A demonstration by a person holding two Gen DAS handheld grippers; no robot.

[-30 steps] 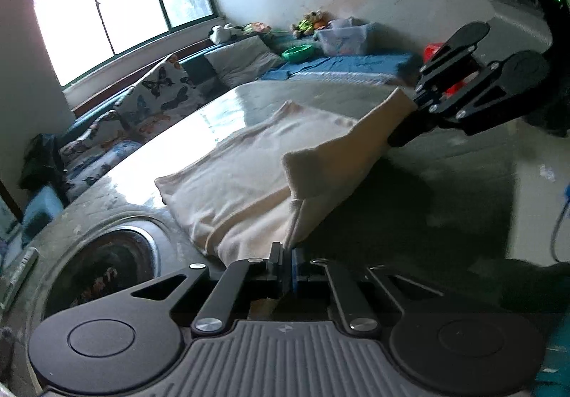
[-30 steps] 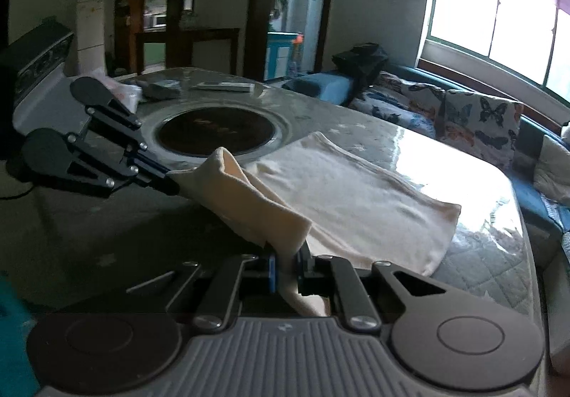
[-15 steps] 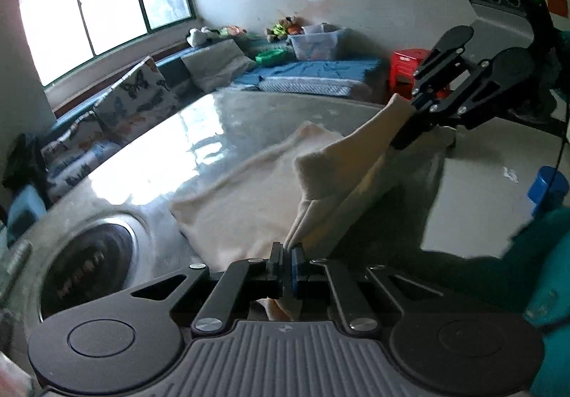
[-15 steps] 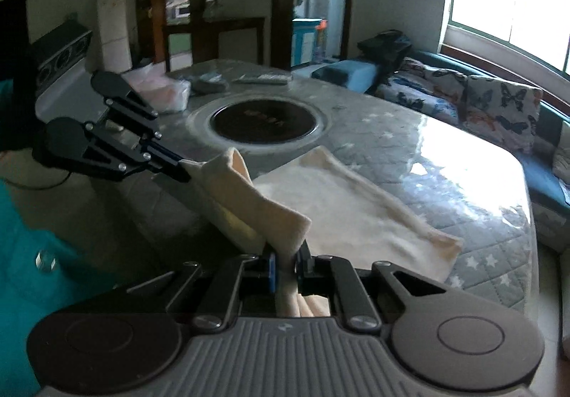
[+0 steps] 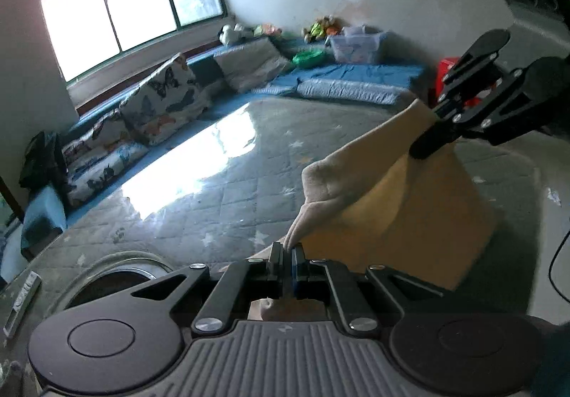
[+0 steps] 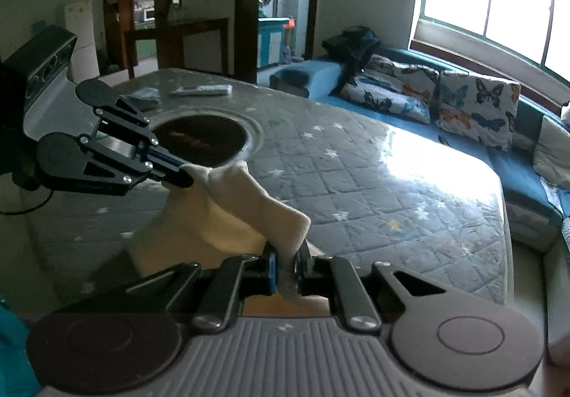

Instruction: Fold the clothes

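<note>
A cream garment [image 5: 409, 197] hangs in the air off the near edge of the grey quilted table [image 5: 228, 190], stretched between both grippers. My left gripper [image 5: 288, 254] is shut on one corner of it; the same gripper shows in the right wrist view [image 6: 185, 176] at the left. My right gripper [image 6: 285, 261] is shut on the other corner of the cream garment [image 6: 249, 204], and it appears at the right of the left wrist view [image 5: 424, 147]. The cloth sags between the two pinch points and drapes downward.
A round dark inset [image 6: 203, 139] sits in the table, with a remote [image 6: 203, 89] and a small dark item [image 6: 142, 101] beyond it. Butterfly cushions [image 6: 477, 108] line a blue sofa by the window. Blue mats [image 5: 349, 83] and a red stool [image 5: 447, 74] lie further off.
The garment lay partly on the table a second ago. Both grippers have pulled it back off the table, and it now hangs free between them.
</note>
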